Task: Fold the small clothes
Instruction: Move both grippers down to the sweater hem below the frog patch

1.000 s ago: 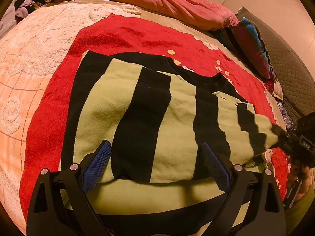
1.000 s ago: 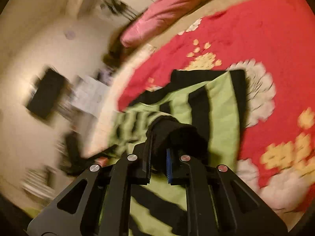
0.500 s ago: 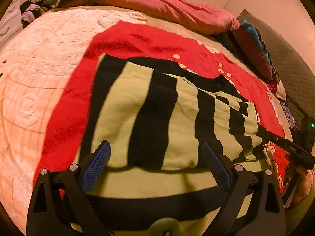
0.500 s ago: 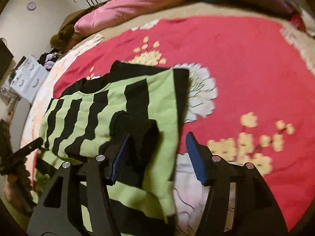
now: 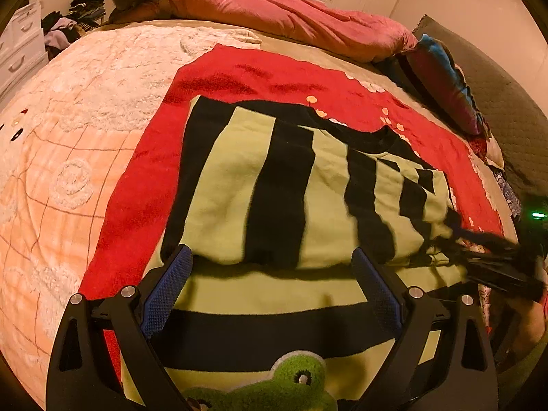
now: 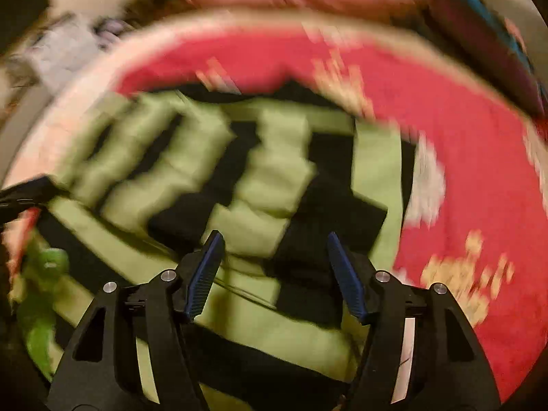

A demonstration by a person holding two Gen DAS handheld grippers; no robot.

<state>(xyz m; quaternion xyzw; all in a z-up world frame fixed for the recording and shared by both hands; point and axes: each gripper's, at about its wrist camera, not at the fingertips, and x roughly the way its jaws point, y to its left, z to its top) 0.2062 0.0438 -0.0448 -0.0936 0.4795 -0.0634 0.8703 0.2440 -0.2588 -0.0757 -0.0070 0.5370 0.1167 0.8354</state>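
Observation:
A green and black striped sweater (image 5: pixel 281 198) lies partly folded on a red flowered blanket (image 5: pixel 144 188) on the bed. A green frog patch (image 5: pixel 294 380) shows at its near edge. My left gripper (image 5: pixel 270 274) is open and empty, hovering over the sweater's near part. My right gripper (image 6: pixel 274 260) is open and empty above a folded striped sleeve (image 6: pixel 260 188); this view is blurred. The right gripper also shows at the right edge of the left wrist view (image 5: pixel 496 260).
A pale textured bedspread (image 5: pixel 68 144) covers the bed's left side. A pink duvet (image 5: pixel 291 17) lies at the far end, dark and blue cushions (image 5: pixel 441 78) at the right. White drawers (image 5: pixel 20 48) and piled clothes (image 5: pixel 78 10) stand far left.
My right gripper has opened and let go of the sleeve, which now lies folded on the sweater, then swung sideways. My left gripper has drawn back a little, still open.

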